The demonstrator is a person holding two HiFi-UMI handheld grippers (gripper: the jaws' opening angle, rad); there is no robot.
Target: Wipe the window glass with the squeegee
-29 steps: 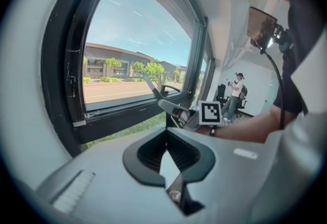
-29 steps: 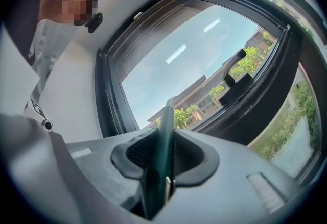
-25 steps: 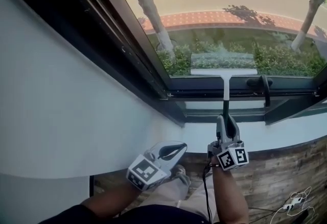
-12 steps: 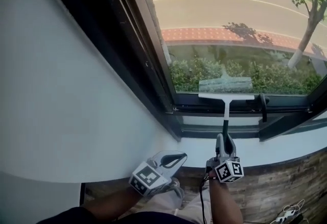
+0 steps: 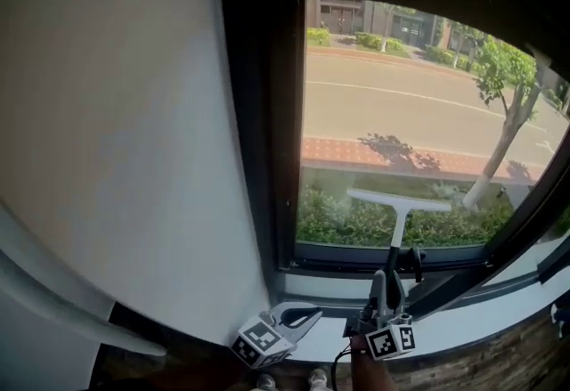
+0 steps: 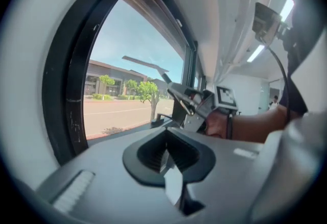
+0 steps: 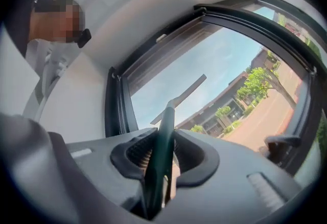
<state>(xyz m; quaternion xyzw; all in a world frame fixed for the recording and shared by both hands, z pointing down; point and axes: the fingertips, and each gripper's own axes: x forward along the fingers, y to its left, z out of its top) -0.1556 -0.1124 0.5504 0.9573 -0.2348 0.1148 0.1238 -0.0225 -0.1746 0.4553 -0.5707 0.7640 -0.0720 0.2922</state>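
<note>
The squeegee [image 5: 398, 202] sticks straight up out of the right tool [image 5: 389, 281]. The tool's two jaws are closed tight on the dark green handle [image 7: 160, 151], near its bottom end. The handle runs up between the jaws, and the blade is far above them, at the top.

The blade is in front of the low part of the window glass [image 5: 401, 104], a little above the bottom of the dark window frame [image 5: 267, 158]. It looks like it lies on the glass. It is a bit tilted, with its left end higher than its right end.

The right tool points up at the window, over the white sill [image 5: 485, 313]. The person's hand [image 6: 218, 125] holds it from below. The left tool [image 5: 307, 316] is low down, just beside the right tool and to its left, near the white wall [image 5: 116, 113]. It points to the right. Its jaws are together and there is nothing in them.

The squeegee is shaped like the letter T. It has a long, thin, pale blade, a pale neck, and then the dark handle. Behind the glass are a green hedge [image 5: 356, 222], a road [image 5: 401, 118] and a tree [image 5: 499, 104].
</note>
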